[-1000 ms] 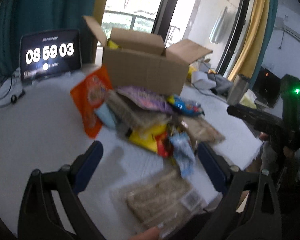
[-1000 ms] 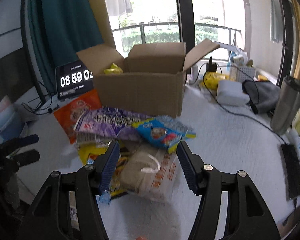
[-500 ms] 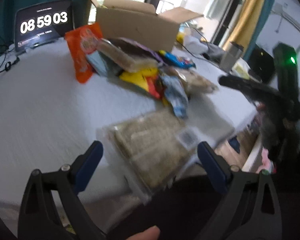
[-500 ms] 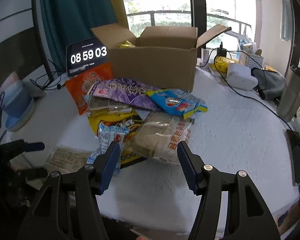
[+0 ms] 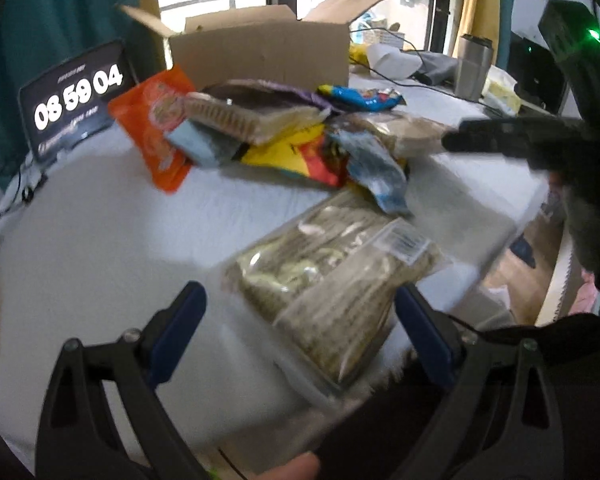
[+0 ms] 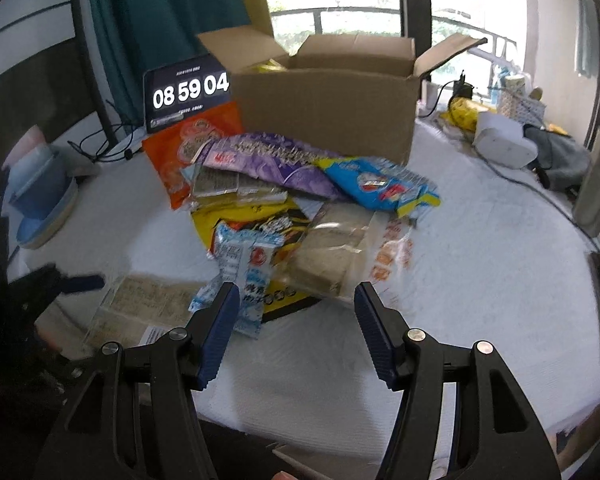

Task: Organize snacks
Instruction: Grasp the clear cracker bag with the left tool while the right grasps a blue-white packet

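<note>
A white-covered table (image 6: 480,264) stands before a bright balcony window. The left gripper (image 5: 300,312) has its jaws spread wide, touching nothing, with a clear pack of seeded crackers (image 5: 332,276) lying between its tips at the table's near edge. The right gripper (image 6: 296,320) is likewise parted and empty, hovering just short of the snack pile (image 6: 284,204). In that heap lie a yellow bag, a purple bag, a blue packet and an orange pouch (image 6: 188,148). Behind the pile sits an open cardboard box (image 6: 324,112), with a clock display (image 6: 188,92) beside it.
</note>
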Demonstrator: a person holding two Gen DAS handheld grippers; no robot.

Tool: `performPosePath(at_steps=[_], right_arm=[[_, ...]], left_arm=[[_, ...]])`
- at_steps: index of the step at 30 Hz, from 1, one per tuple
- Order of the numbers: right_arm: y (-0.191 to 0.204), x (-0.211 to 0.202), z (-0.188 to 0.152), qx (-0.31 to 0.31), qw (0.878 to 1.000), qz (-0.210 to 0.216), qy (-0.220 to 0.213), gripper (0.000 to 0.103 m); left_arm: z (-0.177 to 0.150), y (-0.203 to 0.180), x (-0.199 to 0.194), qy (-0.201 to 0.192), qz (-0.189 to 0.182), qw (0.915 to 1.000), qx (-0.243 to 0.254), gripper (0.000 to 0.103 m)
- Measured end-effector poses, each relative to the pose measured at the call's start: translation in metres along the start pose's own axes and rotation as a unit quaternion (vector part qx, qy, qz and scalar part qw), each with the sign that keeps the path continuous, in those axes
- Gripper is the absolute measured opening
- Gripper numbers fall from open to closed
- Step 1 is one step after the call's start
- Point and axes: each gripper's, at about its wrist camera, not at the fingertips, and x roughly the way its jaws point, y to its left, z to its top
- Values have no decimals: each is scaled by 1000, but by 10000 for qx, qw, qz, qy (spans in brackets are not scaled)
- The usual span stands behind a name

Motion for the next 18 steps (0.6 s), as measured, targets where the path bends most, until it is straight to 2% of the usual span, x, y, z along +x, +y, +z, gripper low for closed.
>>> performPosePath(at_steps=[4,8,14,18], right_arm=[[8,16,-3,-6,9997,186,168,63],[14,33,-2,7,9989,376,273,63],[21,55,2,137,9969,662,399,63],[23,69,4,276,9949,822,507,63]], left_arm=[[22,-4,17,14,-208,9991,380,96],[35,-8,39,239,-632,9953,694,97],[39,8,51,673,-1325,9882,376,97],[33,13,37,787,-1410,9860,426,97]])
